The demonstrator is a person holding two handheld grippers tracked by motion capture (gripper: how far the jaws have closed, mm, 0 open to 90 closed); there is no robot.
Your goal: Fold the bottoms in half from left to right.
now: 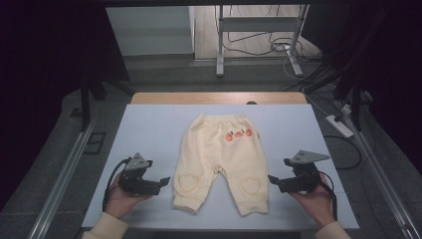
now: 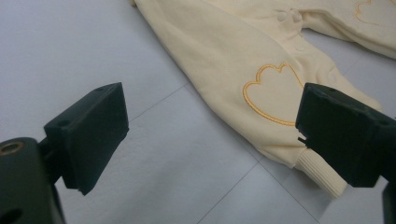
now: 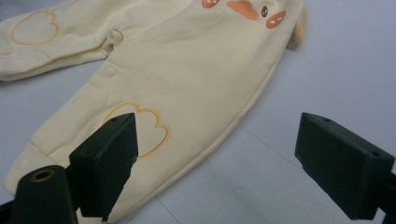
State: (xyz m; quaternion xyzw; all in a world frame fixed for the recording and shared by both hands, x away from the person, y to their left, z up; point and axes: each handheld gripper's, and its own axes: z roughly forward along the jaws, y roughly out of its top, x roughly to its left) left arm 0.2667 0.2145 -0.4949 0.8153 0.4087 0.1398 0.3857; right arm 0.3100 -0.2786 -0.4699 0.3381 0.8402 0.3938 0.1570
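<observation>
Left jaws: my left gripper [image 1: 160,183] sits low left in the high view, jaws wide apart and holding nothing; in the left gripper view the far jaw block overlaps the lower leg of the baby trousers [image 2: 243,70] near the cuff, but I cannot tell whether it touches the cloth.
Right jaws: my right gripper [image 1: 276,181] sits low right in the high view, also spread wide and empty; in the right gripper view one jaw block stands over the knee patch, the other over bare sheet.
Bearing: each gripper points inward at the leg on its own side, with the trousers between them.
Nearer hand: I judge them about equal, each just beside its own leg hem.
Long axis: waistband toward the top of the high view, both cuffs toward the bottom, legs splayed slightly.
Place: trousers lie flat at the centre of the pale blue sheet [image 1: 149,129] that covers the table.
Look: cream fabric, ribbed cuffs [image 2: 322,175], an orange-outlined heart patch [image 2: 273,95] on each knee, orange motifs [image 1: 239,134] below the waistband, snap studs along the inseam.
</observation>
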